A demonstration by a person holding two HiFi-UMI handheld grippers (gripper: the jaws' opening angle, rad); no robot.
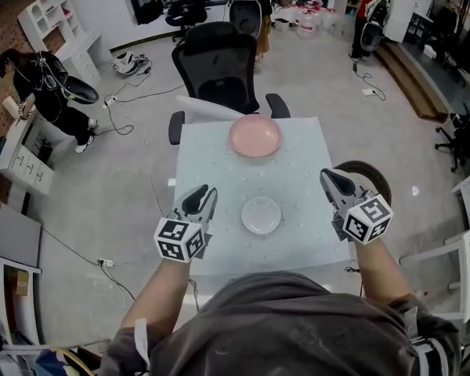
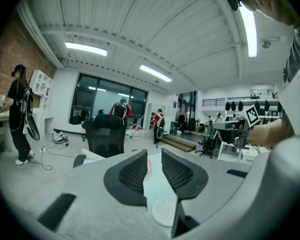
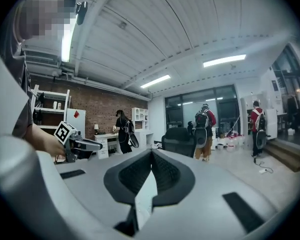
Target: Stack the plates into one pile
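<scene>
Head view: pink plate (image 1: 255,135) at 12 o'clock on the table (image 1: 313,233), white plate (image 1: 261,215) apart at its 6, left gripper (image 1: 206,198) and right gripper (image 1: 334,182) hovering at the white plate's 9 and 3; left gripper view: jaws part-open, empty; right gripper view: jaws closed, empty, so stacking not begun and next probably a rim grab on the white plate.

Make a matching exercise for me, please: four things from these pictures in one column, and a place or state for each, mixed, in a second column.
1. pink plate
2. white plate
3. left tool
4. right tool

A. jaws together
B. far side of the table
C. jaws apart, nothing between them
D. middle of the table, nearer the person

Pairs: 1-B, 2-D, 3-C, 4-A
</scene>
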